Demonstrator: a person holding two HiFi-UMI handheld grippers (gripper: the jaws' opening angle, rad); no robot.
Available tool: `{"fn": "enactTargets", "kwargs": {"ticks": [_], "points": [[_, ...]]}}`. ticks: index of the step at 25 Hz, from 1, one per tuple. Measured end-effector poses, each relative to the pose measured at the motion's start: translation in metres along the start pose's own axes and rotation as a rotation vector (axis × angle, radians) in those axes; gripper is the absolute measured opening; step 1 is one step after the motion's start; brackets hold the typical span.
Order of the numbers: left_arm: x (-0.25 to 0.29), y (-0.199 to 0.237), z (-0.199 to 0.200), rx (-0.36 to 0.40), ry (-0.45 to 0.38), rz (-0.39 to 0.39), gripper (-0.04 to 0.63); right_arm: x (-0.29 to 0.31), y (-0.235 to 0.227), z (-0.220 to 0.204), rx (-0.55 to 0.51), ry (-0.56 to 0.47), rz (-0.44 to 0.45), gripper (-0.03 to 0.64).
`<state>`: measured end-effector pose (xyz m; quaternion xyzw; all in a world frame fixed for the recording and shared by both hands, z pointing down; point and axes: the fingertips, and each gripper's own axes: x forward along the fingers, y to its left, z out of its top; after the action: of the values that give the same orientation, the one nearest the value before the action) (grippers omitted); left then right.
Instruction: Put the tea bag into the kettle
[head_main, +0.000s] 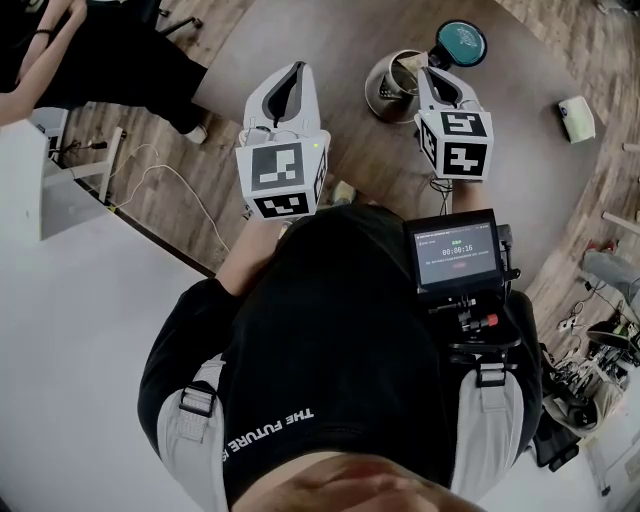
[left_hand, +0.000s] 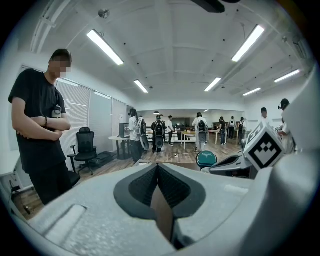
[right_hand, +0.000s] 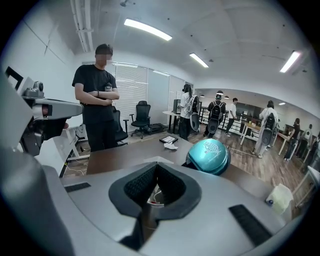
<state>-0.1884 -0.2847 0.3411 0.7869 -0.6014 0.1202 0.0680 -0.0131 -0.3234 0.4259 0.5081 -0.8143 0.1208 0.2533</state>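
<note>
The tea bag (right_hand: 154, 196) seemed to lie inside the open kettle (head_main: 382, 96), so the drop looked done. Over the kettle's rim, the right gripper (head_main: 430, 70) had its jaws together, apparently gripping nothing. The left gripper (head_main: 296, 68), well apart from the kettle, was closed and empty.

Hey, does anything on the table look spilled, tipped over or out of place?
Nothing spilled or tipped. The kettle stands upright, its teal lid open. Only a crumpled white scrap lies loose on the table.

light: bright ceiling strips (left_hand: 104, 46) | edges: fisheye-bent; dark vignette corners
</note>
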Motion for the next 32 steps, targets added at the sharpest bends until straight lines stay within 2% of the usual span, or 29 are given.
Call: {"fn": "enactTargets", "kwargs": {"ticks": [17,32], "points": [[0.000,-0.001,0.000,-0.001,0.008,-0.004,0.003,0.011,0.001,-0.028,0.015,0.070,0.007,0.008],[0.004,-0.004,0.002,-0.001,0.010,-0.017,0.003,0.014,0.005,-0.036,0.019,0.099,0.013,0.008]]}}
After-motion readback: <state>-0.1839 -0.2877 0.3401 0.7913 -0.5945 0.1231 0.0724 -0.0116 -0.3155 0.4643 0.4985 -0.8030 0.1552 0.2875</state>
